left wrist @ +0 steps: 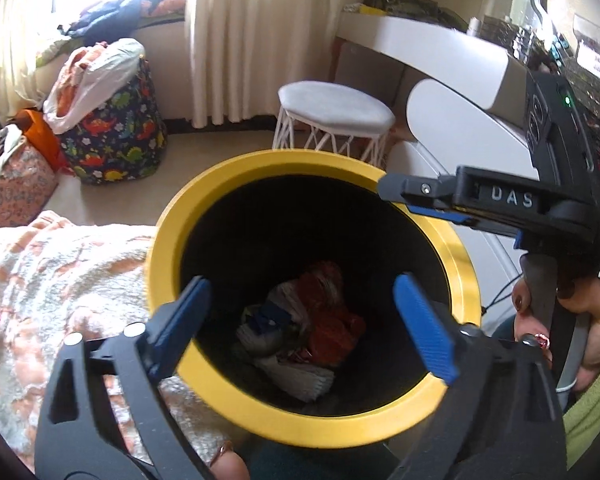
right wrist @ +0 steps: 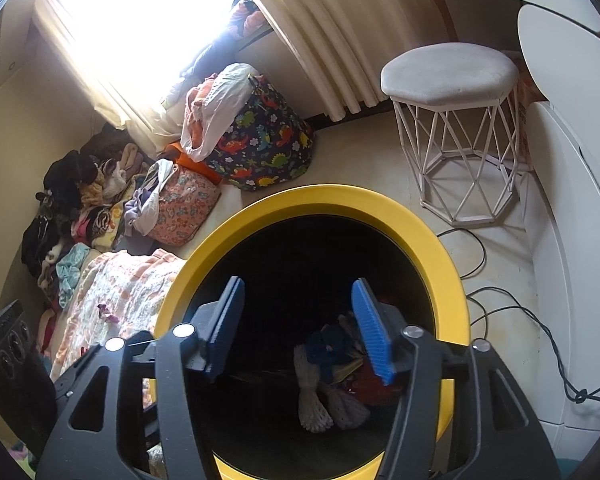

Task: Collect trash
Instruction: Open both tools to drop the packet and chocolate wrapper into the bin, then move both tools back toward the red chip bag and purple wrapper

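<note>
Round bin (left wrist: 168, 248), glossy yellow rim, black inside wall, seen from above in both wrist views; standing on the floor against the edge of a bed with a nubby cream-and-peach blanket (left wrist: 40, 272).

Trash (left wrist: 300, 332) at the bottom of the bin: crumpled heap, white mesh or knit-looking piece, red-orange wrinkled piece, bit of dark blue; same heap (right wrist: 324, 396) in the right wrist view, white netted wad at its front.

Left gripper (left wrist: 302, 320): black frame, ribbed blue pads (left wrist: 424, 328), jaws spread wide over the bin mouth, nothing between them, nothing held.

Right gripper (right wrist: 298, 332): same build, blue ribbed pads (right wrist: 370, 332) about half apart, above the bin opening, nothing gripped; also seen from the side in the left wrist view (left wrist: 392, 188), tip over the far right rim, hand (left wrist: 568, 320) wrapped round its handle, lime-green sleeve beside.

Behind the bin: white stool (right wrist: 452, 76), padded octagonal seat, wire-lattice base; soft dark fabric bag with dinosaur print (right wrist: 264, 144), stuffed with white and orange cloth; smaller pink floral bag (right wrist: 184, 208); pleated cream curtain (right wrist: 332, 40); dark cables (right wrist: 512, 312) looping on pale floor; white curved-edge furniture (right wrist: 564, 216) at right.
</note>
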`<state>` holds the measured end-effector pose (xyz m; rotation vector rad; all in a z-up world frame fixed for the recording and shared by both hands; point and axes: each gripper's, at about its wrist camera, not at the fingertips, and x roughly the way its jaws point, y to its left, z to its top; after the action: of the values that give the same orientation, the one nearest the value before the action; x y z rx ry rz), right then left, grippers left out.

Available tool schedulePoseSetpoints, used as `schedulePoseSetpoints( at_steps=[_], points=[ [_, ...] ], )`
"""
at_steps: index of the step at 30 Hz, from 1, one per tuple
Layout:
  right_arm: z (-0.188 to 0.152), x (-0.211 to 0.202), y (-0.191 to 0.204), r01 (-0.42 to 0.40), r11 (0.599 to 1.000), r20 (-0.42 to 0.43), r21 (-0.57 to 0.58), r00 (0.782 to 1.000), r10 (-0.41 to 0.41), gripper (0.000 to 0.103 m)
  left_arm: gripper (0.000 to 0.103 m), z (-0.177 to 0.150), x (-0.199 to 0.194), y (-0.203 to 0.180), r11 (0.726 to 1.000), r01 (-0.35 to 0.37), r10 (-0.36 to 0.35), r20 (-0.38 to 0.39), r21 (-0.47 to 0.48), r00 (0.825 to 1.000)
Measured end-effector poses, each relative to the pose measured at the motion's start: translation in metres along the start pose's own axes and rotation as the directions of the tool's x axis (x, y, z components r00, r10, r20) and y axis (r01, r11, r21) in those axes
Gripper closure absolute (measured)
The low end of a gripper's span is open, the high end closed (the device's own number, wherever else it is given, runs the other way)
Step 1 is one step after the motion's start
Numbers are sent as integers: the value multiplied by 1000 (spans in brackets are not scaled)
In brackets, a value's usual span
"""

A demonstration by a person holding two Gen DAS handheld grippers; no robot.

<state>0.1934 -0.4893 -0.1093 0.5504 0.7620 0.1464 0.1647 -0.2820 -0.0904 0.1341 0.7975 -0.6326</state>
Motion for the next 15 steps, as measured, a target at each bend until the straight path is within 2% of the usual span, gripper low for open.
schedulePoseSetpoints(
  at_steps=[2, 4, 10, 15],
  points=[
    [0, -1, 3, -2, 1000, 7, -11, 1000, 2, 45, 11, 0, -4, 4, 1000, -14, 15, 13, -12, 1000],
    [0, -3, 5, -2, 1000, 17, -18, 1000, 2, 38, 11, 0, -7, 7, 1000, -22, 22, 17, -22, 1000],
    [0, -9, 15, -10, 999, 52, -50, 999, 13, 28, 11, -5, -22, 19, 997, -51, 53, 37, -49, 998],
    [-2, -10, 26, -10, 996, 64, -87, 998, 15, 25, 11, -9, -36, 36, 993, -80, 85, 56, -84, 995]
  ],
)
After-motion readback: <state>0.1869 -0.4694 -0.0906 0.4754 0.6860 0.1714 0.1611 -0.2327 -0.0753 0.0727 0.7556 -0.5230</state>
